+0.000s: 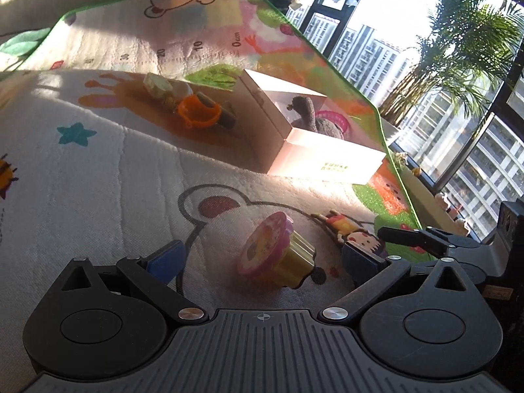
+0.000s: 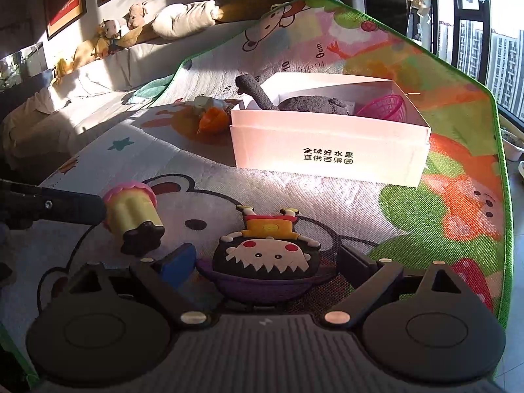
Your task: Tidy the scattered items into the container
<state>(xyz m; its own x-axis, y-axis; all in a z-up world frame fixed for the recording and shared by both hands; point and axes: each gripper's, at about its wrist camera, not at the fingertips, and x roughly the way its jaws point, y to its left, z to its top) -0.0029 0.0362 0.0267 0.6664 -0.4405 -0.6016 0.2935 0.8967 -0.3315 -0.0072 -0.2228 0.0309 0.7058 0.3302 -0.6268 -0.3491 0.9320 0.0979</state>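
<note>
Left gripper (image 1: 262,258) jaws wide, straddling pink-yellow cupcake toy (image 1: 278,255) on mat (image 1: 114,163). Right gripper (image 2: 267,262) jaws wide around cartoon doll figure (image 2: 267,249). White box (image 2: 327,144) at 12 o'clock, holding grey plush (image 2: 311,103).

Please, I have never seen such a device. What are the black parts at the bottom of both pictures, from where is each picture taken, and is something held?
The black parts are two hand-held grippers, each with a camera looking along its two fingers. One picture is from the left gripper, the other from the right gripper. Both are open and hold nothing. On the play mat the left gripper frames a pink and yellow toy; the right frames a cartoon figure. Farther away stands a white box with a grey plush toy and a pink basket inside. An orange toy lies beside the box.
</note>
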